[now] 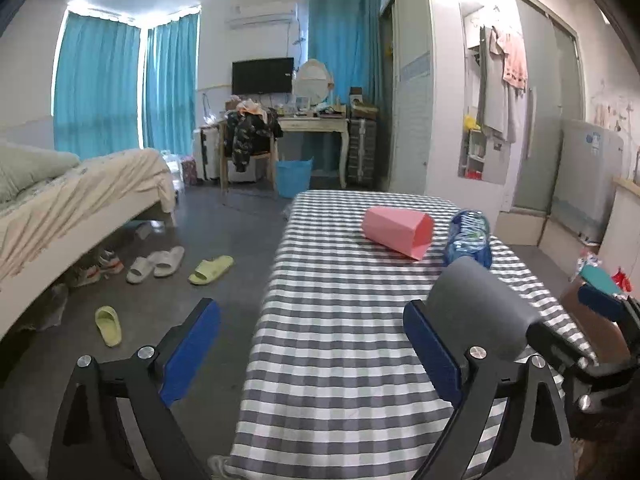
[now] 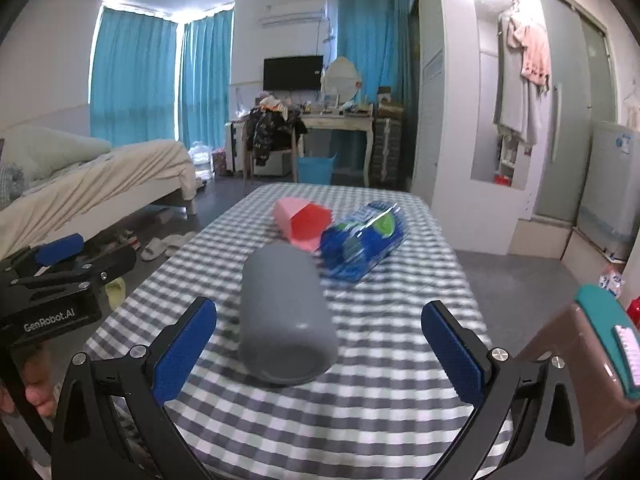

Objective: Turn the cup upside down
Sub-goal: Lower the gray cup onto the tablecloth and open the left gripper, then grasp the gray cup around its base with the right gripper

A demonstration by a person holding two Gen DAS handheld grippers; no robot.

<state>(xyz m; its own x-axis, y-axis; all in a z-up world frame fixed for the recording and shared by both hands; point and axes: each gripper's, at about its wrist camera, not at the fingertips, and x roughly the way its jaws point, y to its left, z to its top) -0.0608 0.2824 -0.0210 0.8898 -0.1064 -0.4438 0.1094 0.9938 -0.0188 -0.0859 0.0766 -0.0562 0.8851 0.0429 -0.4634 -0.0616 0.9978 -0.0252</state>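
Note:
A grey cup [image 2: 286, 316] lies on its side on the checked tablecloth [image 2: 360, 400], its closed end toward my right gripper. My right gripper [image 2: 320, 354] is open, its blue pads on either side of the cup's near end without touching it. The cup also shows in the left wrist view [image 1: 478, 304], just behind the right pad. My left gripper [image 1: 312, 346] is open and empty over the table's left edge. It also shows at the left of the right wrist view [image 2: 60, 250].
A pink cup [image 2: 304, 224] lies on its side farther back, beside a blue plastic water bottle [image 2: 362, 238]. A brown bin with a teal brush [image 2: 600, 336] stands at the right. A bed [image 1: 72, 200] and slippers [image 1: 156, 264] are on the left.

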